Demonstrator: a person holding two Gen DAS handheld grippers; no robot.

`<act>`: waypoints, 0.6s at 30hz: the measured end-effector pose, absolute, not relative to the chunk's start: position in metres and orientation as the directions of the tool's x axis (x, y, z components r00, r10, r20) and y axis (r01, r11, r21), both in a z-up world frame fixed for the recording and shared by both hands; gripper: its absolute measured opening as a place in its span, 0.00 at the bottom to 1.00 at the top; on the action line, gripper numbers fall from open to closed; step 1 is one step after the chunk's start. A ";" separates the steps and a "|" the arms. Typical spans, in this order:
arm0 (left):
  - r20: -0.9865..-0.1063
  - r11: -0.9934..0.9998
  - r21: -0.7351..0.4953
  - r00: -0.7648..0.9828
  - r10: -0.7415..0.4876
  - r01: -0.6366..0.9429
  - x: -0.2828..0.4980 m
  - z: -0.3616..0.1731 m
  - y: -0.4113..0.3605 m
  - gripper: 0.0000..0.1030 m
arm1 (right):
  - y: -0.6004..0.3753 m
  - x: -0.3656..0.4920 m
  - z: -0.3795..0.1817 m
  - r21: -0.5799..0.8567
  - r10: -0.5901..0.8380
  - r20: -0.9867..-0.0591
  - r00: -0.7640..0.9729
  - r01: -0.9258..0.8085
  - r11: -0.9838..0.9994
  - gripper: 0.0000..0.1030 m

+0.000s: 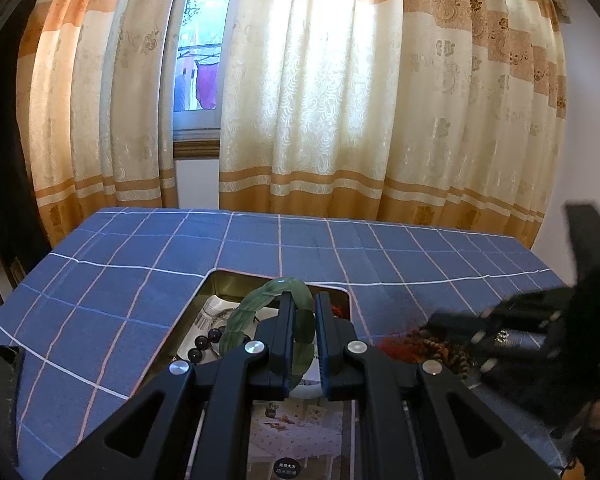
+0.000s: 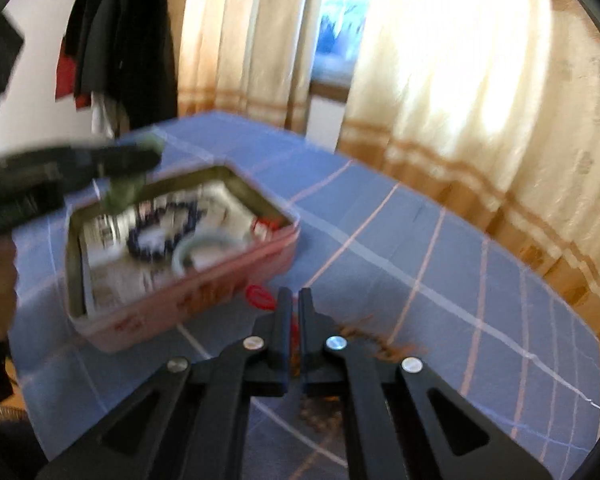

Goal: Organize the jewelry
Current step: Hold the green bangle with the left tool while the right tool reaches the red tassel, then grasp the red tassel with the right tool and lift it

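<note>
A green translucent bracelet [image 1: 260, 300] hangs over the open pink tin [image 2: 188, 300], with my left gripper [image 1: 304, 298] shut on it. The right wrist view shows that bracelet [image 2: 124, 194] above the tin's far left corner. Inside the tin lie a dark bead bracelet [image 2: 160, 236], a pale green bangle [image 2: 196, 252] and printed paper. Right of the tin, my right gripper [image 2: 295, 300] is shut and low over a brown bead string [image 2: 380, 344] with red parts [image 2: 262, 296]. Blur hides whether it pinches any beads. From the left wrist view, the right gripper [image 1: 440, 318] sits on those beads [image 1: 432, 348].
A blue checked cloth [image 1: 140, 280] covers the table. Cream and orange curtains [image 1: 340, 120] hang right behind its far edge. Dark clothes [image 2: 112, 40] hang at the far left. A printed card [image 1: 296, 432] lies beneath my left gripper.
</note>
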State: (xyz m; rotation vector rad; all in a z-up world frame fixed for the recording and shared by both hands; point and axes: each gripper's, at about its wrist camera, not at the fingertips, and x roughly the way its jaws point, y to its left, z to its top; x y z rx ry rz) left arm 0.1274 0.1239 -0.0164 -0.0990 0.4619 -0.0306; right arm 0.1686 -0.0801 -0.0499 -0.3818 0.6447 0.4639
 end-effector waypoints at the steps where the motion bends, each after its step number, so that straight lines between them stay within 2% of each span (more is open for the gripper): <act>1: -0.441 0.995 -0.100 0.896 -0.051 0.007 0.127 -0.015 0.123 0.09 | -0.082 0.166 -0.041 -0.195 0.296 -0.631 0.717 -0.517 0.834 0.03; 4: -0.439 0.995 -0.097 0.897 -0.052 0.010 0.126 -0.014 0.121 0.09 | -0.084 0.162 -0.021 -0.190 0.314 -0.614 0.724 -0.522 0.831 0.03; 7: -0.435 0.995 -0.097 0.899 -0.054 0.013 0.125 -0.013 0.119 0.09 | -0.076 0.163 -0.025 -0.168 0.339 -0.657 0.674 -0.569 0.805 0.05; 8: -0.435 0.995 -0.100 0.899 -0.056 0.013 0.125 -0.013 0.120 0.09 | -0.070 0.165 -0.030 -0.168 0.334 -0.671 0.662 -0.575 0.801 0.08; 9: -0.435 0.995 -0.101 0.898 -0.057 0.014 0.125 -0.013 0.120 0.09 | -0.064 0.167 -0.041 -0.177 0.320 -0.695 0.644 -0.585 0.791 0.22; 10: -0.435 0.995 -0.100 0.899 -0.055 0.013 0.125 -0.014 0.120 0.09 | -0.058 0.169 -0.050 -0.189 0.308 -0.710 0.633 -0.594 0.782 0.43; 11: -0.435 0.995 -0.100 0.899 -0.055 0.012 0.125 -0.014 0.121 0.09 | -0.055 0.171 -0.059 -0.198 0.299 -0.719 0.628 -0.597 0.777 0.51; 12: -0.436 0.995 -0.102 0.898 -0.056 0.012 0.125 -0.014 0.122 0.09 | -0.053 0.174 -0.068 -0.202 0.290 -0.729 0.621 -0.599 0.775 0.52; 18: -0.444 0.994 -0.107 0.894 -0.057 0.011 0.128 -0.018 0.126 0.09 | -0.045 0.192 -0.108 -0.218 0.233 -0.785 0.574 -0.609 0.763 0.37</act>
